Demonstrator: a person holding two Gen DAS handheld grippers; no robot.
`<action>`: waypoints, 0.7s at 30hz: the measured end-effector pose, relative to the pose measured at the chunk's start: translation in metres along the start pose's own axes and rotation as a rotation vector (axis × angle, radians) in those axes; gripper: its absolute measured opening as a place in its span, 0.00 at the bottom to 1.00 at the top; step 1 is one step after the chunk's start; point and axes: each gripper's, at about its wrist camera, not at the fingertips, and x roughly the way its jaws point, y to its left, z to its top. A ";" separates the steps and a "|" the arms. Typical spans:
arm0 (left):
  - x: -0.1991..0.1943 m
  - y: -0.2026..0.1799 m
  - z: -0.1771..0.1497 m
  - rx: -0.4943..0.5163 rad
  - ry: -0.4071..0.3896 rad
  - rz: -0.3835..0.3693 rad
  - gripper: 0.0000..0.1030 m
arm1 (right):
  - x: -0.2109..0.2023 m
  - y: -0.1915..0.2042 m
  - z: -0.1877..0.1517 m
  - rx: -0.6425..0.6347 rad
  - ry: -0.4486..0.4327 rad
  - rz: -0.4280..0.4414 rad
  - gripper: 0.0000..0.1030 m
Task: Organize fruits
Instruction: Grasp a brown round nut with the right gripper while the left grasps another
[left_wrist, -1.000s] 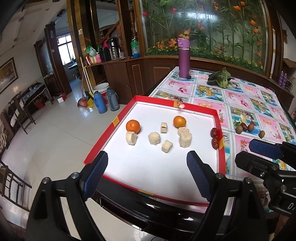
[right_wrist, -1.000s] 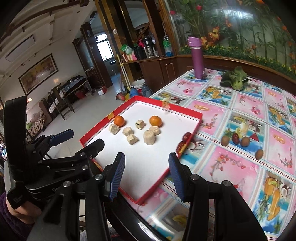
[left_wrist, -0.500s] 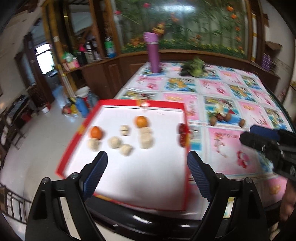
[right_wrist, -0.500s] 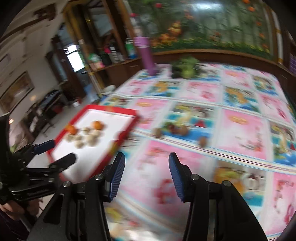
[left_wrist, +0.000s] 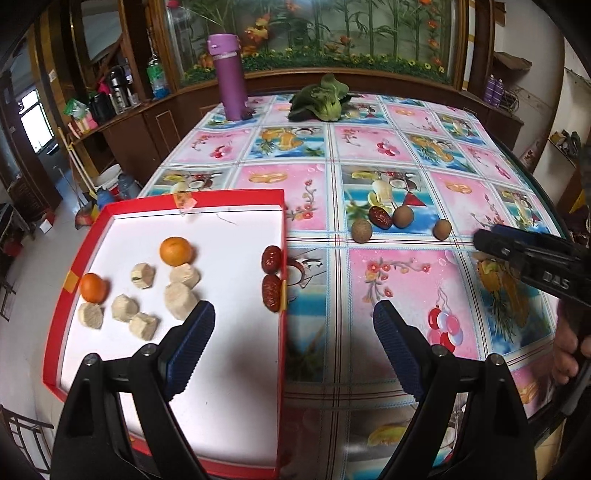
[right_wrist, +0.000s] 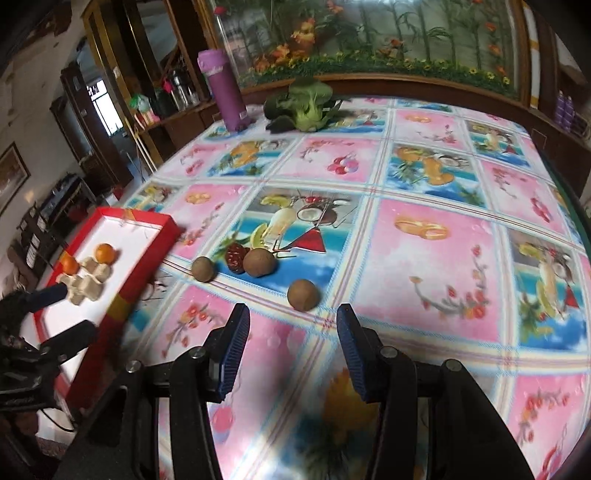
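Meanwhile, the left gripper (left_wrist: 291, 328) hangs wide apart and empty over the red tray's (left_wrist: 282, 258) right rim. Its partner, the right gripper (right_wrist: 291, 347), stands half apart, holding nothing, just short of the nearest brown fruit (right_wrist: 303, 294) on the tablecloth (right_wrist: 424, 258).

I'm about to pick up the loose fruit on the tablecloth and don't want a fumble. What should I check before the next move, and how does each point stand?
1. Right tongs empty and open: ok.
2. Left tongs empty and open: ok.
3. Nearest round brown fruit lies apart from the other fruit: ok.
4. Dark red wrinkled date has room for a grip: not ok, it sits tight against a brown fruit.
5. Free space in the red-rimmed white tray: ok.
6. Right tongs wide enough for the fruit: cannot tell.
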 end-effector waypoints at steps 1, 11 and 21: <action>0.002 0.000 0.002 0.003 0.003 0.000 0.85 | 0.005 0.000 0.001 0.002 0.002 -0.005 0.44; 0.035 -0.023 0.036 0.105 -0.012 -0.087 0.77 | 0.015 -0.002 0.001 0.004 0.006 0.002 0.33; 0.092 -0.039 0.055 0.146 0.087 -0.142 0.61 | 0.021 -0.001 0.003 -0.010 0.012 0.006 0.27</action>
